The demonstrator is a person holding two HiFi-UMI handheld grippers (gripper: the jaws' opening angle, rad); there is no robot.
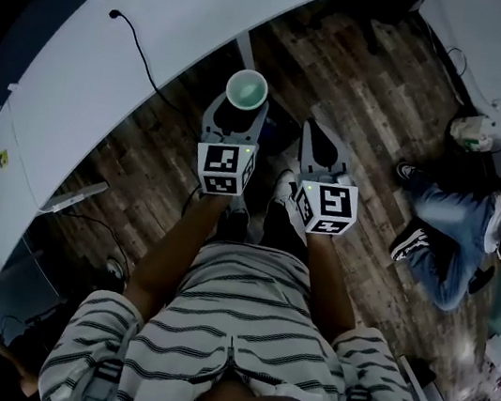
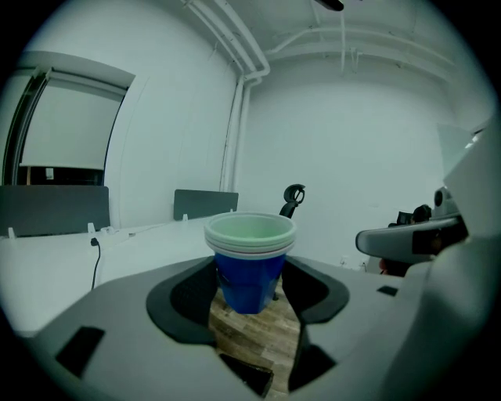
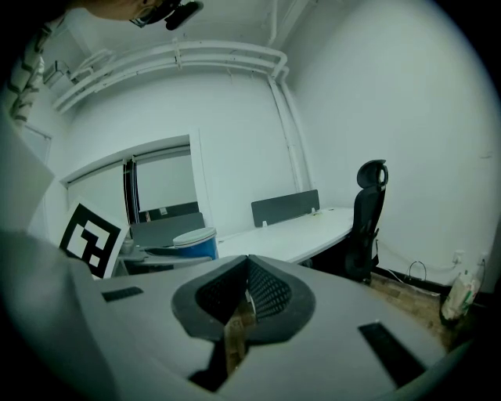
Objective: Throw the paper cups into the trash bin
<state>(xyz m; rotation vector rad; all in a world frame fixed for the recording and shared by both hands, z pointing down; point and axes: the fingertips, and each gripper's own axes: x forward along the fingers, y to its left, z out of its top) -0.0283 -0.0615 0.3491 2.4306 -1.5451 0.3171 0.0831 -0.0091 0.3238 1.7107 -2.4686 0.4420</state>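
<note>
Stacked blue paper cups (image 2: pixel 249 266), upright, are clamped between the wide-set jaws of the left gripper (image 1: pixel 239 112), just beside the curved edge of the white desk (image 1: pixel 113 57). The right gripper (image 3: pixel 246 296), farther from the desk, has its jaws closed together on nothing

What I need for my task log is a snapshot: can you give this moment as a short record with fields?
left gripper: shut on the stack of paper cups
cups: nested, blue outside, upright, carried above the wood floor
right gripper: jaws together, nothing between them
trash bin: not visible in any view
nearby: white desk; office chair; another person sitting on the floor
</note>
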